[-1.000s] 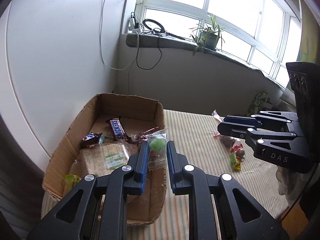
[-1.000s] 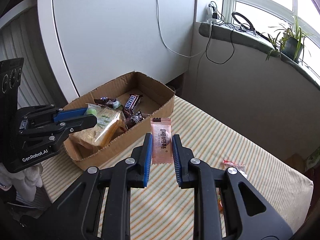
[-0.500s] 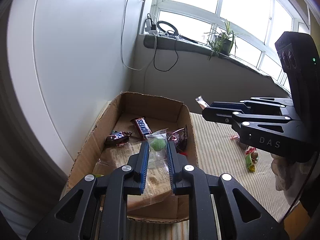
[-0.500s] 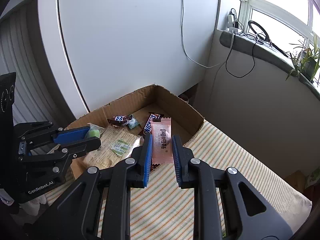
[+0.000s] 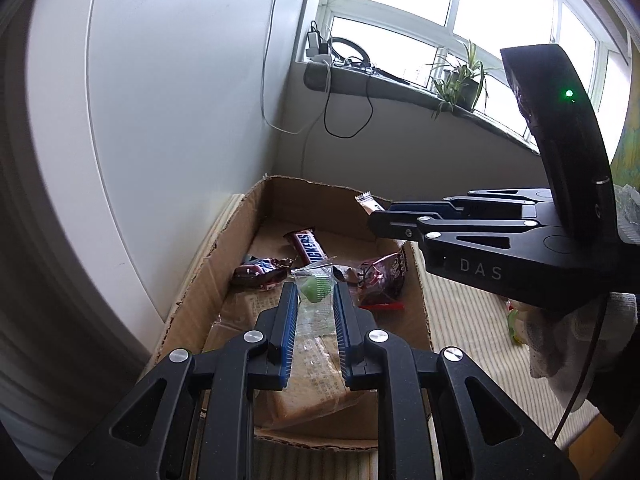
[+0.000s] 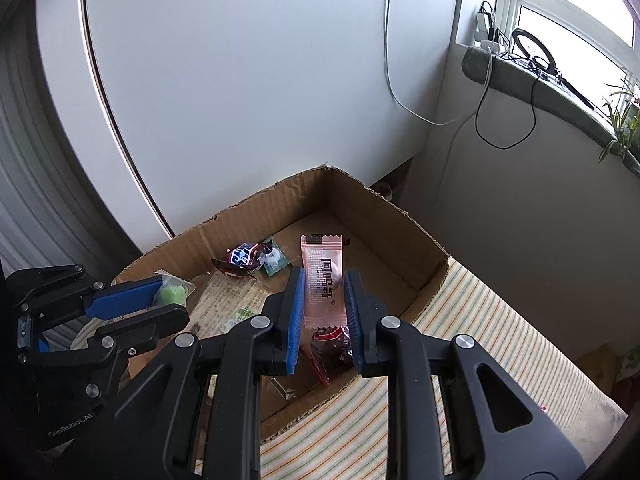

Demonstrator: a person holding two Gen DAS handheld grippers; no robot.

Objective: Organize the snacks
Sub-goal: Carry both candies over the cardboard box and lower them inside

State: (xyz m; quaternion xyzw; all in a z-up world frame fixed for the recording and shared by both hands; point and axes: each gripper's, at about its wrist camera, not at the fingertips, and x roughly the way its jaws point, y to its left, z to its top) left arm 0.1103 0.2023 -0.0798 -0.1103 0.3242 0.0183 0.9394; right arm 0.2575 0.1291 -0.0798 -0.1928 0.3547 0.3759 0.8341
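The cardboard box (image 6: 384, 216) sits open-topped on a table covered by a striped cloth (image 6: 492, 320), pushed up against a white panel (image 6: 240, 80) at the table's far edge. Both grippers hang over it. The right gripper (image 6: 323, 304) is clamped on a pink sachet (image 6: 322, 280) printed with dark Chinese characters that cannot be read clearly; the sachet stands upright between the blue pads above the box's inside. The left gripper (image 5: 315, 316) pinches a clear packet with a green sweet (image 5: 316, 289), also above the box.

Inside the box lie a Snickers bar (image 5: 309, 246) with its name readable, a dark wrapper with blue and red print (image 5: 260, 274), a dark red packet (image 5: 380, 280) near the right wall, a small green-and-white packet (image 6: 274, 261) and a large flat pale package (image 5: 316, 364) with small print too fine to read.

The right gripper's body reads "DAS" in the left wrist view, with a green light lit on its housing; the left one reads "GenRobot.AI" in the right wrist view.

On the cloth to the right of the box lies a green-wrapped snack (image 5: 512, 322), partly hidden. Beyond, a grey windowsill (image 5: 400, 84) under a bright window (image 5: 480, 12) carries a potted plant (image 5: 460, 80), a ring light (image 6: 528, 46) and plugs with cables (image 5: 348, 120) hanging down the wall
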